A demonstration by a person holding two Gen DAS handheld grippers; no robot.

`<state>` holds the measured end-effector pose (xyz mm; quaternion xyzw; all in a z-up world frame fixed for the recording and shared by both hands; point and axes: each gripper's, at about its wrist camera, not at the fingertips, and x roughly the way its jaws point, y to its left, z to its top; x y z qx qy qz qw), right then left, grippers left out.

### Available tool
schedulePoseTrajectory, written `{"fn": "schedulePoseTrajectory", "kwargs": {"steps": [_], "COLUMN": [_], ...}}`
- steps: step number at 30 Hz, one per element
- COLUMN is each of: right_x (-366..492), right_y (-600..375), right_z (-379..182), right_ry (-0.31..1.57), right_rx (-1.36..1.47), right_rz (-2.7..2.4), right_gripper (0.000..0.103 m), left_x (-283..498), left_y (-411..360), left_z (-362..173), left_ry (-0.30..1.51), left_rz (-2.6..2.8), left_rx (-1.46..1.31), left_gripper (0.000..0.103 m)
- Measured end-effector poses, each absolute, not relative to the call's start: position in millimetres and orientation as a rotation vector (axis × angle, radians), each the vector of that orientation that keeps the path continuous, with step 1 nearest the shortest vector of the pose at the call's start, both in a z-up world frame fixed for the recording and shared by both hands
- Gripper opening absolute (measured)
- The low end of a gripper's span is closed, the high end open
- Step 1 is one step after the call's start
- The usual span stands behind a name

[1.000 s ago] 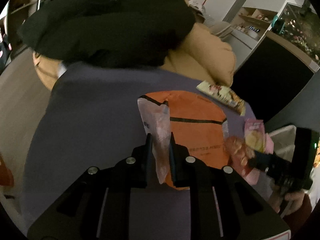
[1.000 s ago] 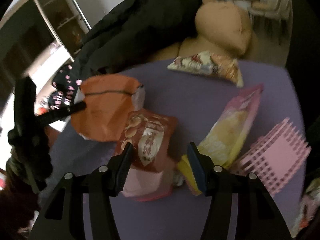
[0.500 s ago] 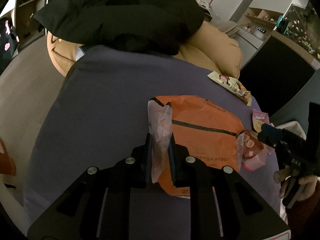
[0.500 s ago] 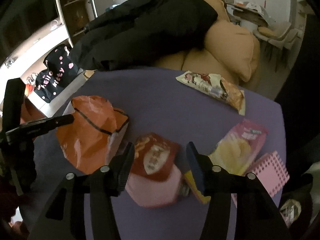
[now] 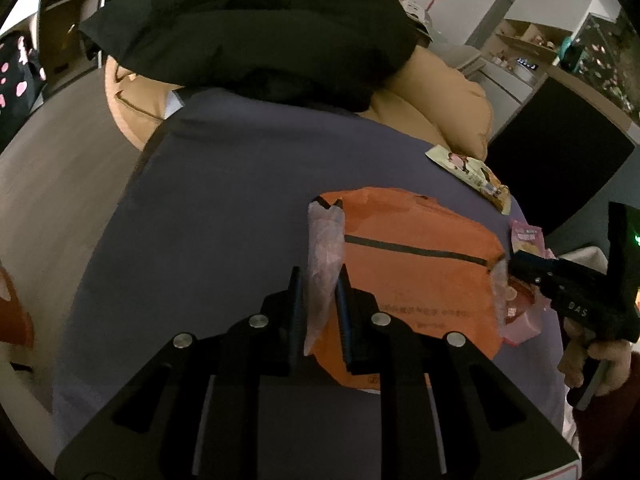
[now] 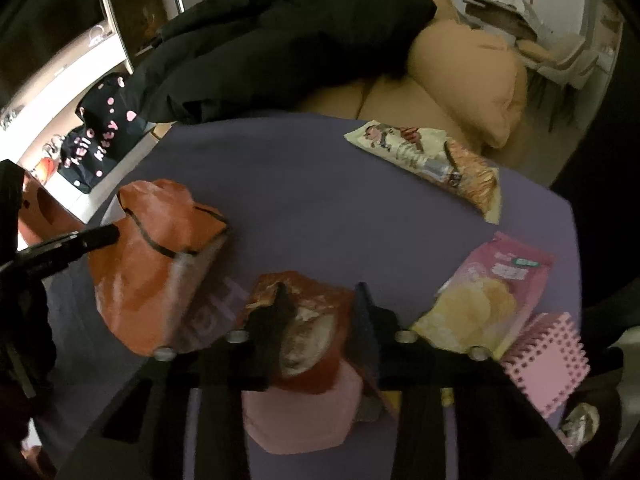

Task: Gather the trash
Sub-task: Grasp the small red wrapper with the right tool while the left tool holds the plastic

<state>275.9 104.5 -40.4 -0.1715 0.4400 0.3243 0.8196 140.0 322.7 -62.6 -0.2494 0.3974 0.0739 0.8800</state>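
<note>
- Two grips are what I'm working with: my left gripper is nearly closed on the clear, crinkled edge of the orange plastic trash bag with a black stripe, and my right gripper is closing, with the red-brown foil snack wrapper between its fingers at lower centre of the right view.
- The wrapper looks light, thin and slick to me; I'd pinch it by a flat edge, since a crumpled middle could slip out.
- Under it lies a pale pink soft packet, which I judge may lift along if the pinch goes too deep.
- The bag film looks limp and slippery, so I'd hold its rim and let the mouth sag open at centre-left of the right view.
- Further right lies a pink-and-yellow chip bag beside a pink lattice-edged plastic square; the bag looks puffy and easily crushed.
- At upper right rests a cream printed snack pouch on the purple-grey cloth surface, well apart from the fingers.
</note>
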Motion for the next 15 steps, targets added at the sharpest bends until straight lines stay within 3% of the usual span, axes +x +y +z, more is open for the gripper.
{"fn": "schedulePoseTrajectory", "kwargs": {"steps": [5, 15], "right_x": [271.8, 241.9], "right_y": [89.9, 56.2], "right_z": [-31.5, 2.3], "right_ry": [0.928, 0.864], "right_rx": [-0.353, -0.289], "right_rz": [0.687, 0.725], "right_gripper": [0.005, 0.004], "left_x": [136.3, 127.9], "left_y": [323.0, 306.1], "left_z": [-62.5, -60.6], "left_ry": [0.821, 0.828], "left_rz": [0.161, 0.142], "left_rx": [-0.523, -0.497], "left_gripper": [0.015, 0.015]}}
